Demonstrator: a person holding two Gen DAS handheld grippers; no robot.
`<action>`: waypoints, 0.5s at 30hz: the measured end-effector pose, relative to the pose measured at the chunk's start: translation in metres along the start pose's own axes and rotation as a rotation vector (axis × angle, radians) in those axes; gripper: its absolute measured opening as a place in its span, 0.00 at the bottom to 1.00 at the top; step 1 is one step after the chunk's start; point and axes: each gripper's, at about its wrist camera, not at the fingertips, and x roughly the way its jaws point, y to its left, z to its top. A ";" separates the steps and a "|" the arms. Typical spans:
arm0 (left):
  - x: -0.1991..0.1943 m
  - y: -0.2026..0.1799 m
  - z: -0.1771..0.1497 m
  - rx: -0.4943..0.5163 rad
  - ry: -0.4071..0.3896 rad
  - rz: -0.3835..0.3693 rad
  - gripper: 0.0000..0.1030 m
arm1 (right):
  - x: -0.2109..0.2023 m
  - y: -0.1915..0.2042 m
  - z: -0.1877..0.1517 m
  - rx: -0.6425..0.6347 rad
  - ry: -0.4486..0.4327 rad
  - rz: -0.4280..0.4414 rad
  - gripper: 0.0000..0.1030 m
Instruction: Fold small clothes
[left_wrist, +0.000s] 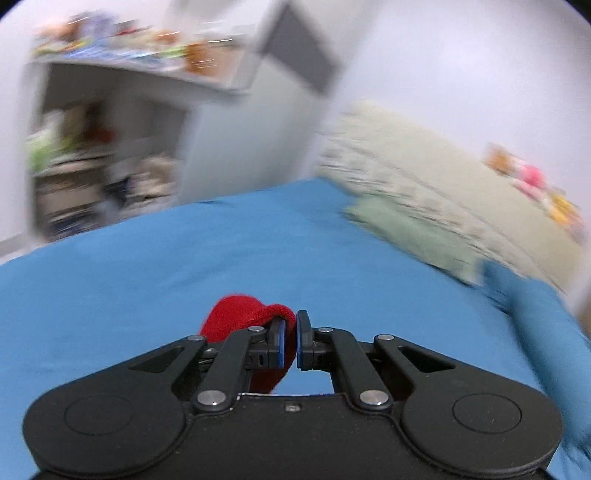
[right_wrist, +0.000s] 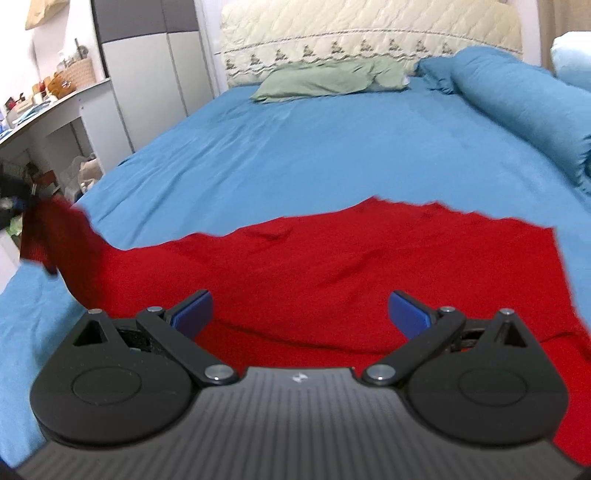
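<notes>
A red garment (right_wrist: 332, 258) lies spread over the blue bed sheet (right_wrist: 295, 147). Its left end (right_wrist: 55, 236) is lifted off the bed toward a dark shape at the frame's left edge. My right gripper (right_wrist: 299, 308) hovers over the garment's near part, open, with nothing between its blue pads. In the blurred left wrist view my left gripper (left_wrist: 291, 325) is shut on a fold of the red garment (left_wrist: 236, 319), which bunches to the left of the pads and hangs down between them above the sheet (left_wrist: 184, 266).
A green pillow (right_wrist: 325, 79) lies at the cream headboard (right_wrist: 369, 33). A rolled blue duvet (right_wrist: 517, 103) runs along the bed's right side. A cluttered white desk (right_wrist: 55, 107) and a wardrobe (right_wrist: 147, 74) stand to the left of the bed.
</notes>
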 end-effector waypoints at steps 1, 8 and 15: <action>-0.002 -0.030 -0.008 0.038 0.015 -0.050 0.05 | -0.005 -0.014 0.004 0.001 -0.002 -0.009 1.00; 0.028 -0.179 -0.127 0.222 0.296 -0.208 0.05 | -0.024 -0.104 0.010 -0.029 0.001 -0.057 1.00; 0.045 -0.201 -0.219 0.263 0.445 -0.127 0.09 | -0.017 -0.163 -0.007 -0.101 0.072 -0.051 1.00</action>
